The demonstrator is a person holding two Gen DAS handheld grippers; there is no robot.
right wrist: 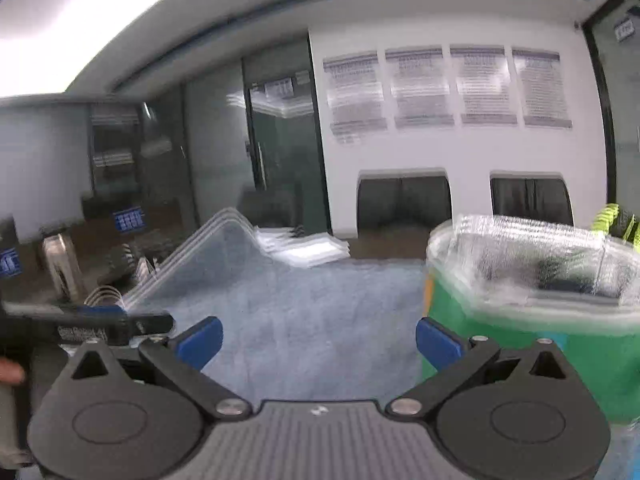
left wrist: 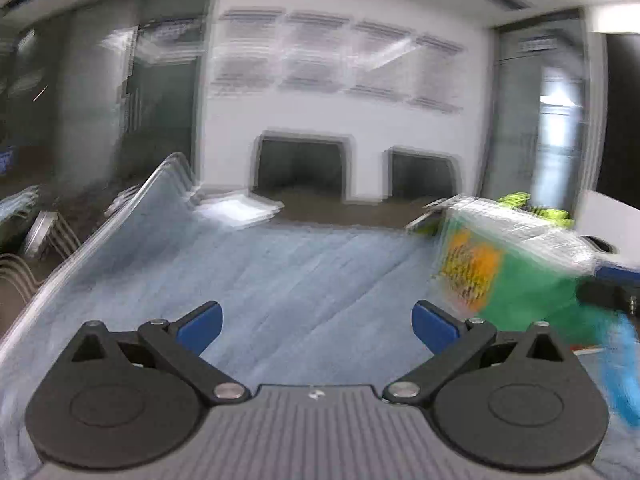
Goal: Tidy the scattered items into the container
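The container (right wrist: 532, 304), a clear tub with a green and orange label, is standing to the right of both your tongs. Your left tongs (left wrist: 316, 322) are gaping wide with nothing between the blue pads (left wrist: 200, 320), angling slightly down over the blue cloth (left wrist: 280, 272) covering the surface. In that view the container (left wrist: 508, 268) is sitting just beyond the right pad, blurred and looking tilted. Your right tongs (right wrist: 319, 340) are also spreading wide and empty, pointing gently downward, with the container just beside the right pad (right wrist: 436, 340). In the right wrist view, the dark body of your other tool (right wrist: 92, 326) is showing at the left edge. A clear lid (right wrist: 216, 256) is lying on the far left of the cloth, white papers (right wrist: 308, 250) just past it. Something yellow-green (left wrist: 532, 208) is poking up behind the container; you cannot tell what. Two dark chairs (right wrist: 404, 200) are standing against the white wall (right wrist: 460, 152).
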